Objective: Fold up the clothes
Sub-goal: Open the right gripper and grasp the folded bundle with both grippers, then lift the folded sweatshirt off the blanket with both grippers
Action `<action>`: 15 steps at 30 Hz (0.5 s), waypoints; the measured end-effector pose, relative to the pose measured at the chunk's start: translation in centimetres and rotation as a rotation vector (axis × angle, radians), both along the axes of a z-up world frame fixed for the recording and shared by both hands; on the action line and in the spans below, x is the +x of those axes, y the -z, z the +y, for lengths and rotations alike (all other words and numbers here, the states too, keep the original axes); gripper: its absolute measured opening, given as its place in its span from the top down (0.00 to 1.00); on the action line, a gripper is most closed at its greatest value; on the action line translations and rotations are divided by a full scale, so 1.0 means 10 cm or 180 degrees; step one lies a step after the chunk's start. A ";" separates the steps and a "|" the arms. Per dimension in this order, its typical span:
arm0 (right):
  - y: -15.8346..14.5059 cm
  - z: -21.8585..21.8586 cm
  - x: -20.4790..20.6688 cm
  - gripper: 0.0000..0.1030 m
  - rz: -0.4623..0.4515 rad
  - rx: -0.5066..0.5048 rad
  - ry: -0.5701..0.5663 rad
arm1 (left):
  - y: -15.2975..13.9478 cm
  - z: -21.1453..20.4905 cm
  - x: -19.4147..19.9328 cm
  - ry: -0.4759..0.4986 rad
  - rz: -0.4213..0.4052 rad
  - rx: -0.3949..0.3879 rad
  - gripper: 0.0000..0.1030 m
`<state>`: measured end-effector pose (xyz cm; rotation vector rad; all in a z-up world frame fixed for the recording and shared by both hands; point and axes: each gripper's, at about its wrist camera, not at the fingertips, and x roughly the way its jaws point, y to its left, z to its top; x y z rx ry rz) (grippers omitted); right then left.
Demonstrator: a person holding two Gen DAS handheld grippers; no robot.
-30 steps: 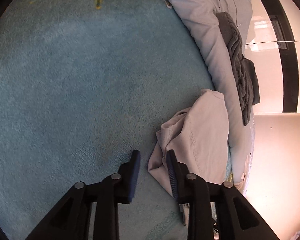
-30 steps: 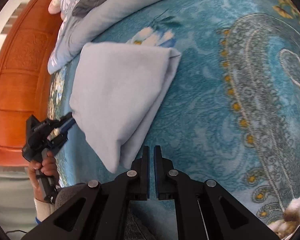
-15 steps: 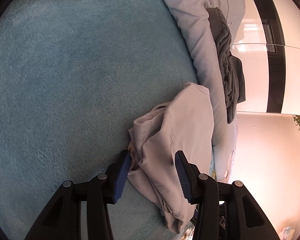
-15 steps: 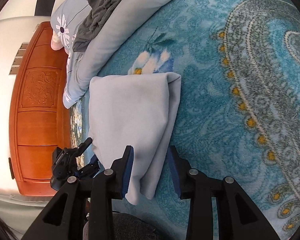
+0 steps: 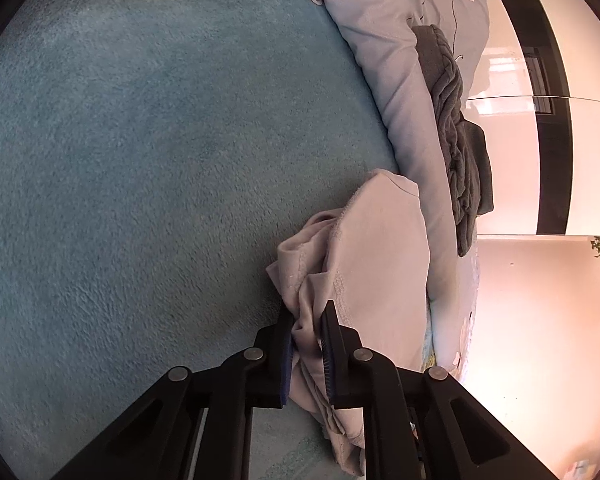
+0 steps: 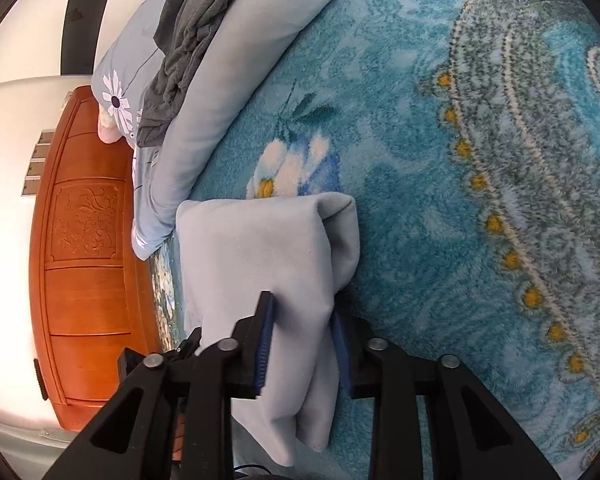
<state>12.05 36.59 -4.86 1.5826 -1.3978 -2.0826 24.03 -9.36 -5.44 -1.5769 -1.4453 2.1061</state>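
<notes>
Bed covered by a plush teal blanket with paisley and flower pattern (image 6: 440, 168), bearing a folded pale grey-beige garment (image 6: 260, 256) near its edge beside a long light-blue floral-print pillow (image 6: 236, 64) topped by crumpled dark grey clothing (image 6: 188, 36).

no readable text, no labels, no brand marks, no numbers, no signs in either view

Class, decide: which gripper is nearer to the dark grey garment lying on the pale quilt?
Hard to call: both grip the same light garment. The left gripper holds its bunched end, the right gripper straddles the other; the dark grey garment lies beyond, on the quilt.
</notes>
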 end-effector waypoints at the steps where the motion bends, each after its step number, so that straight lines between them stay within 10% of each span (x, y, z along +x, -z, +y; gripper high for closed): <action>1: -0.01 -0.01 -0.02 0.85 -0.0012 -0.0015 -0.0003 | -0.02 0.00 0.03 0.0003 0.0007 -0.0019 0.88; 15: -0.68 -0.06 -0.69 0.94 0.0385 0.0610 -0.0759 | -0.24 0.28 0.21 0.0182 -0.0210 -0.0007 0.85</action>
